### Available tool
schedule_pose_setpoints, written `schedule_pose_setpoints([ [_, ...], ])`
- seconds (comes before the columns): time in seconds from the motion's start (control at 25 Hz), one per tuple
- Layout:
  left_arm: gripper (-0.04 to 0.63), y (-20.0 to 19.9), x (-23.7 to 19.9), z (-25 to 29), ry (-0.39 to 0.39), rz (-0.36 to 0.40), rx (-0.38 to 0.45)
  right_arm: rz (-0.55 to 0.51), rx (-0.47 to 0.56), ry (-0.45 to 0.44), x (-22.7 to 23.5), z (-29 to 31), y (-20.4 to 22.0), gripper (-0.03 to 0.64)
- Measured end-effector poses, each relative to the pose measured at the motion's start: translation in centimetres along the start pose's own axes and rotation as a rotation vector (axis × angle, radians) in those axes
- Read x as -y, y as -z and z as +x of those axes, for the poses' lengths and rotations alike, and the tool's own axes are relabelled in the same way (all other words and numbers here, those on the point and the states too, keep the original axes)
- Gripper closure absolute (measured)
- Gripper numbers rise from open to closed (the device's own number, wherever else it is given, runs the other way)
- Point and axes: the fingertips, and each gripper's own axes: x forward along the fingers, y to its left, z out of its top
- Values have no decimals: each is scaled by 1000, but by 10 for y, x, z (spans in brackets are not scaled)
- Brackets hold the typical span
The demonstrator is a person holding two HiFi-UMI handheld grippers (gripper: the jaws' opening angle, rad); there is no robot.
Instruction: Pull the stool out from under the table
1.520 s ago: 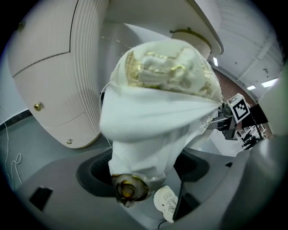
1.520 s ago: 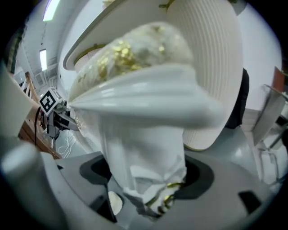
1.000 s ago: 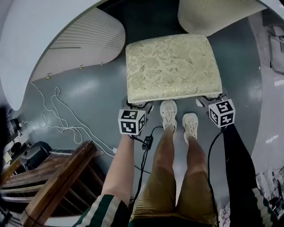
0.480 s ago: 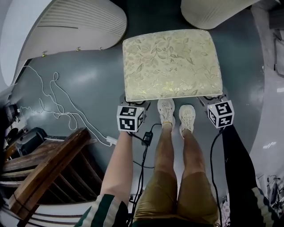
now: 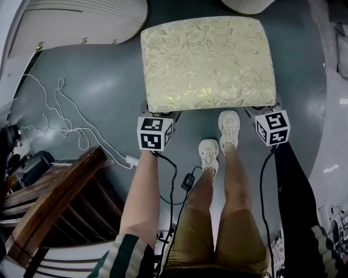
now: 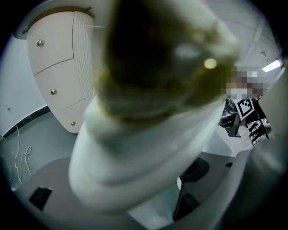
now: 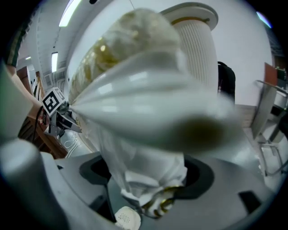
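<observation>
The stool (image 5: 206,62), with a cream and gold leaf-patterned cushion, stands on the grey floor in the head view. My left gripper (image 5: 156,117) is at its near left corner and my right gripper (image 5: 266,113) at its near right corner, their jaws hidden under the seat edge. In the left gripper view a blurred white stool leg (image 6: 135,152) fills the space between the jaws of the left gripper (image 6: 135,188). The right gripper view shows the right gripper (image 7: 148,184) shut on a white carved stool leg (image 7: 144,166) with gold trim.
The table's ribbed white bases (image 5: 81,16) (image 5: 244,4) sit at the top edge. A white cable (image 5: 65,119) trails on the floor at left. Dark wooden furniture (image 5: 49,206) is at lower left. The person's shoes (image 5: 209,155) (image 5: 229,125) stand just behind the stool.
The stool has come toward the person, away from the table bases, which have slid up out of the head view. One foot has stepped back. Both grippers keep hold of the legs.
</observation>
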Motion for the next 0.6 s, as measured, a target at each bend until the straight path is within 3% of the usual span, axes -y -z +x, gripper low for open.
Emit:
schedule_pose_setpoints([
  [0.6, 207, 3, 4, 6, 29, -31, -27, -23, -100, 41, 9, -1, -2, 209],
])
